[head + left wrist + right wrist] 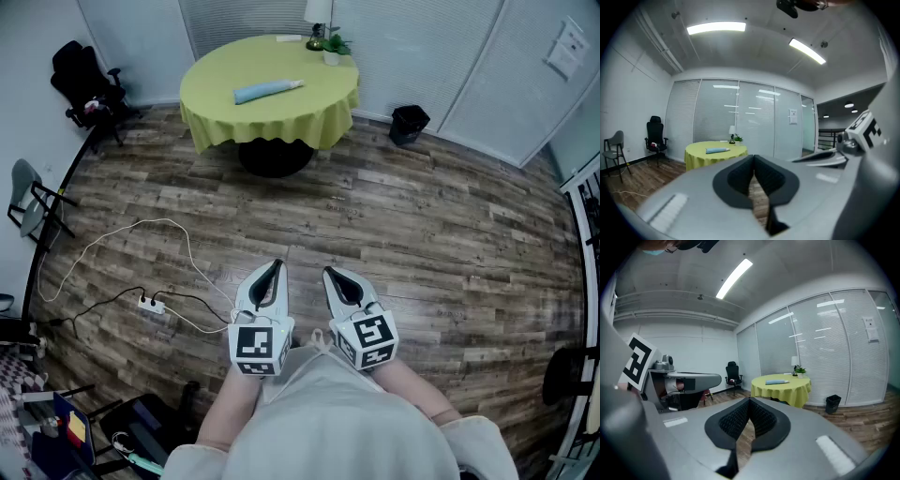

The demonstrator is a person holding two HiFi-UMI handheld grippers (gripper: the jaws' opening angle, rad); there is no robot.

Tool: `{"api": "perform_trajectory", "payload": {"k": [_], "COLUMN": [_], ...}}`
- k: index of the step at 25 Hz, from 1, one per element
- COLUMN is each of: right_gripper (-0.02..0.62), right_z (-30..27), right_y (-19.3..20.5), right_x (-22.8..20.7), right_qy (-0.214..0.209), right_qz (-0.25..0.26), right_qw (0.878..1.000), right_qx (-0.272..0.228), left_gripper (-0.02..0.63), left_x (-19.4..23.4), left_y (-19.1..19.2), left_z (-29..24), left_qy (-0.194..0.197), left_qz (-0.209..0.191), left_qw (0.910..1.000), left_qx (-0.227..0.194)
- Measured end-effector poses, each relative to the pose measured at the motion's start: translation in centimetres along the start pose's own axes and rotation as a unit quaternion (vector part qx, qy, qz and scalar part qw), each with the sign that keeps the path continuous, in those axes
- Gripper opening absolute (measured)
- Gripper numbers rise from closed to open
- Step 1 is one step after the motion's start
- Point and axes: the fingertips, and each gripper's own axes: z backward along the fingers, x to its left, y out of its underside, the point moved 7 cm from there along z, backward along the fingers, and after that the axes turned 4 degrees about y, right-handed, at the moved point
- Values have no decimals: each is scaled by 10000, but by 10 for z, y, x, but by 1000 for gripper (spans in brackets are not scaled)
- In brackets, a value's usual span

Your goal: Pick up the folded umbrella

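A round table [281, 117] in a yellow-green cloth stands on the wood-plank floor [422, 234]. A pale blue folded umbrella [267, 90] lies on it just off centre toward 9 o'clock. At its 1 o'clock rim stand a lamp [317, 37] and a potted plant [334, 47]. On the floor, a black bin [409, 123] sits at 3 o'clock, and a power strip [150, 304] lies far off toward 7 o'clock.

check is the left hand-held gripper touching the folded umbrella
Apart. The head view shows wooden floor between the left hand-held gripper and the folded umbrella on the round table.
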Motion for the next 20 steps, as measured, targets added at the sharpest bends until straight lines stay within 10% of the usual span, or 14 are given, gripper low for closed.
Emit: {"api": "perform_trajectory", "payload": {"k": [20], "right_gripper": [0], "right_z": [-13], "right_y": [25], "right_x": [-7], "right_qy": [-112], "right_qz": [-479], "right_qw": [9981], "right_qx": [374], "left_gripper": [6], "left_x": [1], "left_y": [20], "left_z": [-11], "left_qy": [55], "left_qz": [304], "left_qw": [9992], "left_qx": [269]}}
